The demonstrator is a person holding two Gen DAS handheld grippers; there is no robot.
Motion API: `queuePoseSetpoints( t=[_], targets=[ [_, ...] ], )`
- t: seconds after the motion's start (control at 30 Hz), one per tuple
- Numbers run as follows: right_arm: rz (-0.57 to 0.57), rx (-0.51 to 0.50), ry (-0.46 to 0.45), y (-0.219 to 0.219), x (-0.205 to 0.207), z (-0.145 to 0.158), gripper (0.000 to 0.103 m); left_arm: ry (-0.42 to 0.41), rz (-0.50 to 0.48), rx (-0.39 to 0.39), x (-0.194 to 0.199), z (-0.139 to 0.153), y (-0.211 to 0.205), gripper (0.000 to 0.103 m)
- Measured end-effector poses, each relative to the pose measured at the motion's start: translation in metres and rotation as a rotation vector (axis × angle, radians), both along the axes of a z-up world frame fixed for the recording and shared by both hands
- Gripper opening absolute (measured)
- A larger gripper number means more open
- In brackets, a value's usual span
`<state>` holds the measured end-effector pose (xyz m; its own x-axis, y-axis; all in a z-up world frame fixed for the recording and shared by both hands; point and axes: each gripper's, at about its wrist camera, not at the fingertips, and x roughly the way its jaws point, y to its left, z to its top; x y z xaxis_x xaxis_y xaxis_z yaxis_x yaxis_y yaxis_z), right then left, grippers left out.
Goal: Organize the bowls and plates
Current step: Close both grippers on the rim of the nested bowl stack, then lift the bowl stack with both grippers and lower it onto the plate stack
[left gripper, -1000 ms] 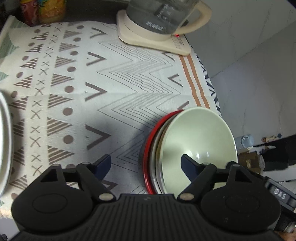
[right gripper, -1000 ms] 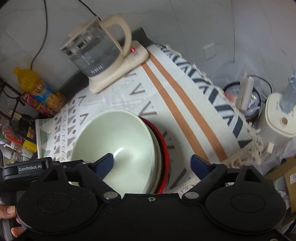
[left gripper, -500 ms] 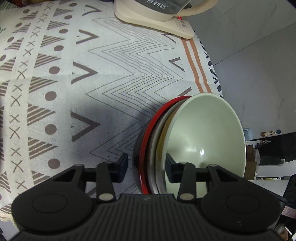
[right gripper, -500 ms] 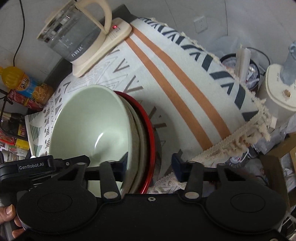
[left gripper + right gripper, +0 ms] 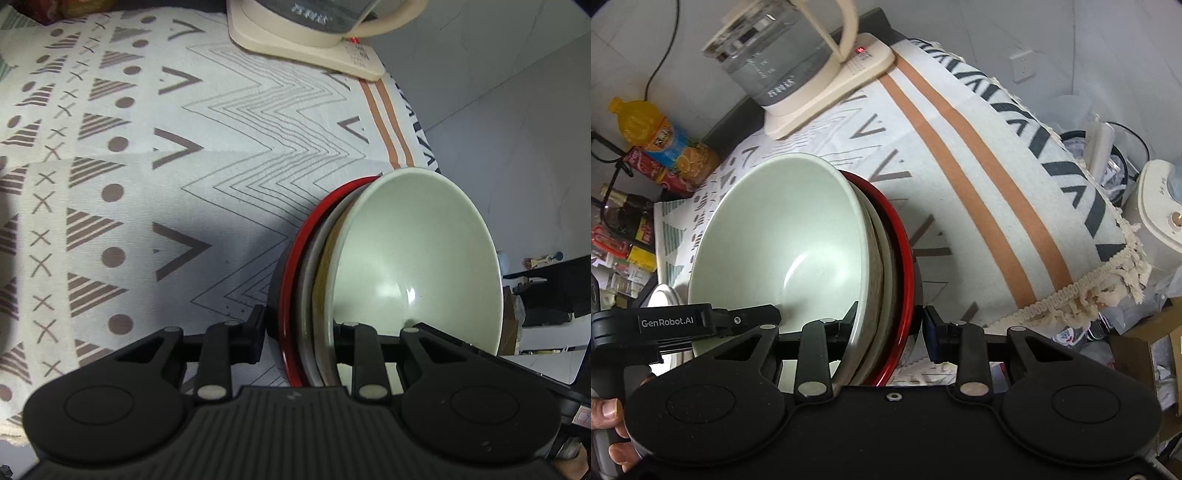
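A stack of nested bowls is held between both grippers above the patterned cloth: a pale green bowl (image 5: 417,258) innermost, grey and cream bowls behind it, a red-rimmed bowl (image 5: 295,266) outermost. My left gripper (image 5: 299,332) is shut on the stack's rim, one finger inside the green bowl, one outside the red one. My right gripper (image 5: 890,325) is shut on the opposite rim of the same stack; the green bowl (image 5: 783,243) and red rim (image 5: 905,258) show there. The left gripper body shows in the right wrist view (image 5: 672,321).
An electric kettle on its cream base (image 5: 306,40) stands at the back of the patterned cloth (image 5: 147,166). Bottles and packets (image 5: 657,136) line the back left. The cloth's fringed edge (image 5: 1089,280) hangs at the right, above floor clutter and a white appliance (image 5: 1156,218).
Both grippers went from wide open around the bowl stack to shut on its rims. The stack now looks tilted and raised off the cloth.
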<state>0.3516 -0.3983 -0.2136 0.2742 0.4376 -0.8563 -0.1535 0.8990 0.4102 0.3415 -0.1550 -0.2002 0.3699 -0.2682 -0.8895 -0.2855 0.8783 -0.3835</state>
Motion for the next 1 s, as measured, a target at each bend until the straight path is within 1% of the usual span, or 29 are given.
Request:
queuePoseSetpoints(
  t=[0.17,0.27,0.37,0.47,0.6,0.73,0.87,1.0],
  targets=[
    [0.03,0.026,-0.035,0.008,-0.007,0.015,0.033,-0.03,0.04,0.011,-0.018,0.018,0.007,0.027],
    [0.066,0.035,-0.057,0.017,-0.012,0.025,0.033,-0.041,0.067,0.022,-0.031,0.03,0.012,0.027],
    [0.102,0.05,-0.059,0.028,-0.018,0.033,0.033,-0.041,0.106,0.023,-0.045,0.04,0.023,0.027],
    [0.147,0.059,-0.059,0.043,-0.025,0.04,0.033,-0.049,0.148,0.042,-0.063,0.051,0.034,0.027],
    [0.219,0.083,-0.068,0.066,-0.033,0.049,0.033,-0.058,0.222,0.058,-0.086,0.067,0.054,0.027],
    [0.267,0.097,-0.073,0.093,-0.038,0.059,0.033,-0.058,0.275,0.064,-0.106,0.077,0.077,0.027],
    [0.304,0.106,-0.099,0.121,-0.04,0.069,0.033,-0.078,0.326,0.052,-0.121,0.085,0.104,0.027],
    [0.338,0.104,-0.108,0.152,-0.04,0.071,0.033,-0.084,0.376,0.025,-0.131,0.087,0.138,0.027]
  ],
)
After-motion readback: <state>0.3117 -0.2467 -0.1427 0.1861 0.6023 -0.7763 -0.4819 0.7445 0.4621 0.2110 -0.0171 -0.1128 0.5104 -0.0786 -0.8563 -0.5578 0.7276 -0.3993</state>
